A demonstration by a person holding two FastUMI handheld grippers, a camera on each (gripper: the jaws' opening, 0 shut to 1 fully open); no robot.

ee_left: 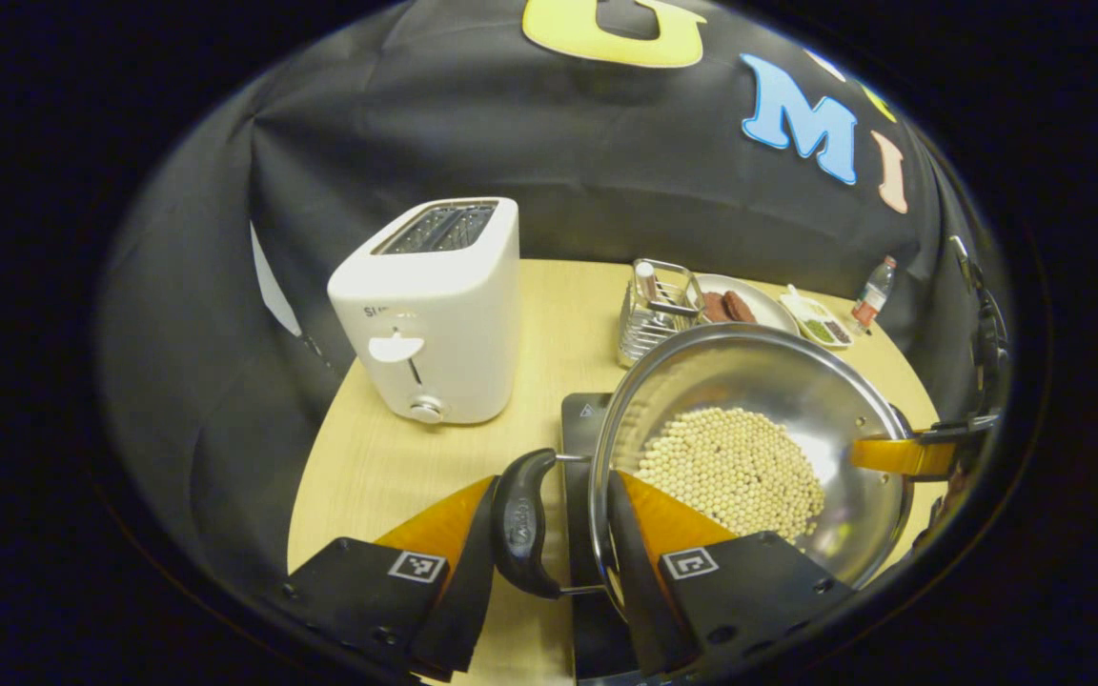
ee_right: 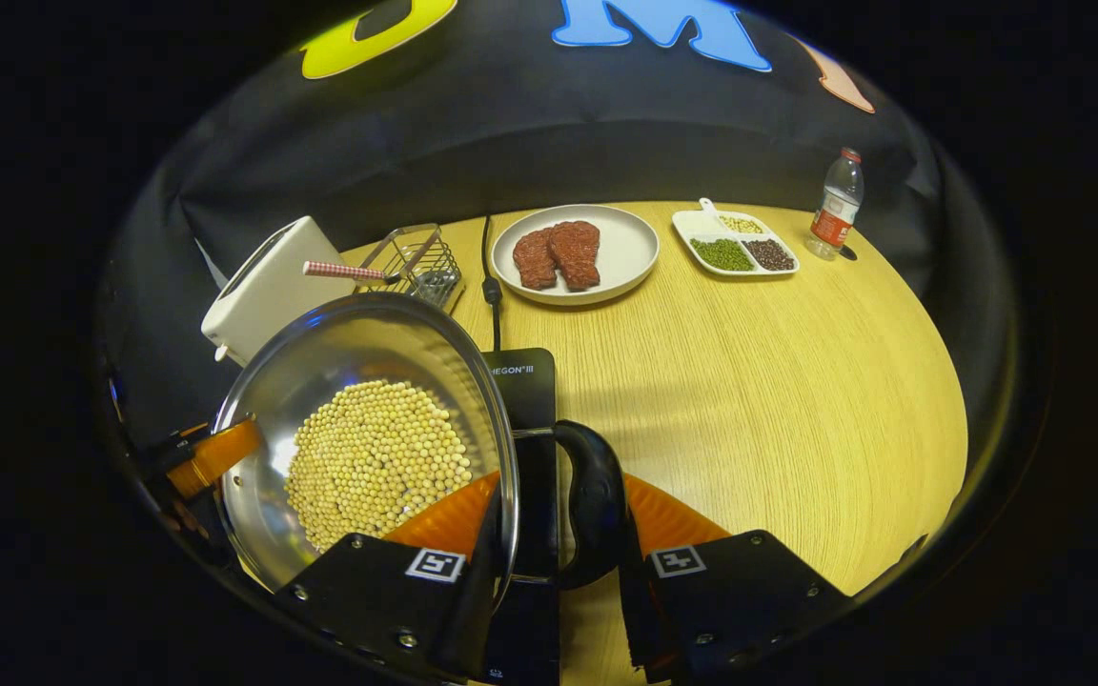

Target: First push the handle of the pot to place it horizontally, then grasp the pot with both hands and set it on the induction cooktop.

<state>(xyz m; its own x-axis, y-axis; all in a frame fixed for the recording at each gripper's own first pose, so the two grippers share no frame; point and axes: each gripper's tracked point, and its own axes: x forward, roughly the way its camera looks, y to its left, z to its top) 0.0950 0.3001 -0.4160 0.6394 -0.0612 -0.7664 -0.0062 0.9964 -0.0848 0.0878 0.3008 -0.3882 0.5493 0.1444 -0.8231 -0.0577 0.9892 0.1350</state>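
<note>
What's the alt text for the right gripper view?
The right gripper grips a side handle of a steel pot of pale beans, above a black cooktop. Beyond lie a plate of meat, a divided dish, a bottle and a toaster.

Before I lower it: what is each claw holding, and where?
Both hold the pot: left claw pinches one black side handle, right claw the opposite handle.

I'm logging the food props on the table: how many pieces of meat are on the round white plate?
2. Both lie side by side, touching, on the plate near the booth wall: the left piece and the slightly larger right piece. Nothing seems hidden beneath them.
</note>
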